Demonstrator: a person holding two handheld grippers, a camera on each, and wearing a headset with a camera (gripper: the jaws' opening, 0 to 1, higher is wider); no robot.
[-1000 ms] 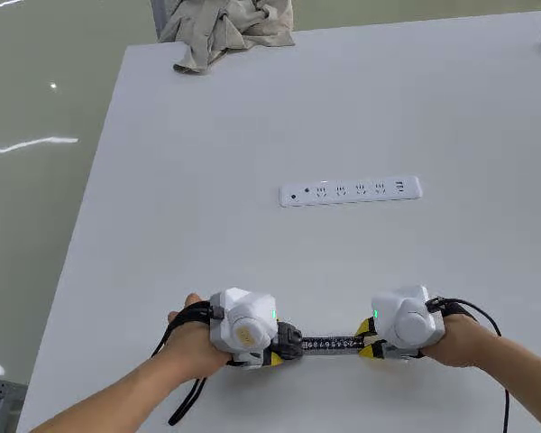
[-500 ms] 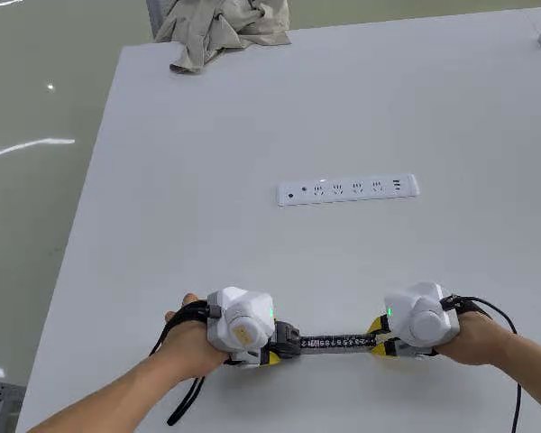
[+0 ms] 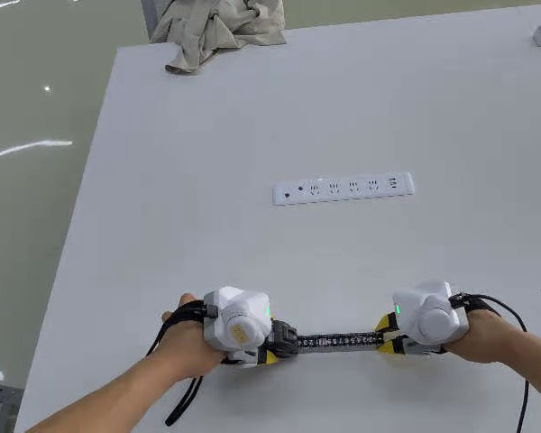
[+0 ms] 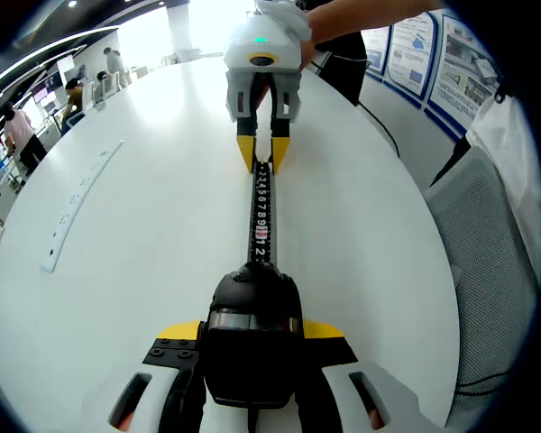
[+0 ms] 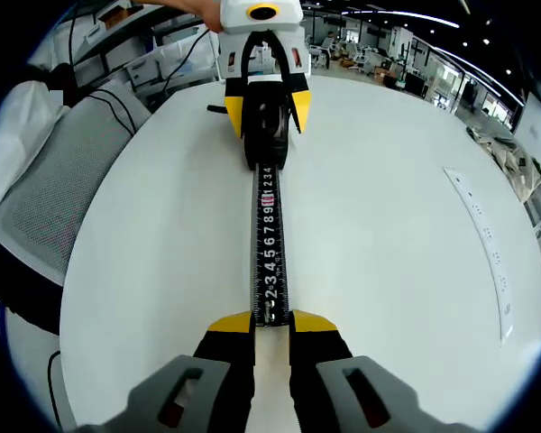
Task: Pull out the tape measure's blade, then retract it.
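White table, power strip lying midway; left tool clamps tape measure, right tool pinches blade.

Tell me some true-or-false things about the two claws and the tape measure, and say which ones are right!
1. The left claw holds the black tape measure case. True.
2. The black numbered blade is all tucked inside. False: it stretches from the case to the right claw, which pinches its tip.
3. The long white power strip lies on the white table, beyond both claws. True.
4. The crumpled beige cloth covers the power strip. False: it sits at the table's far corner, well apart.
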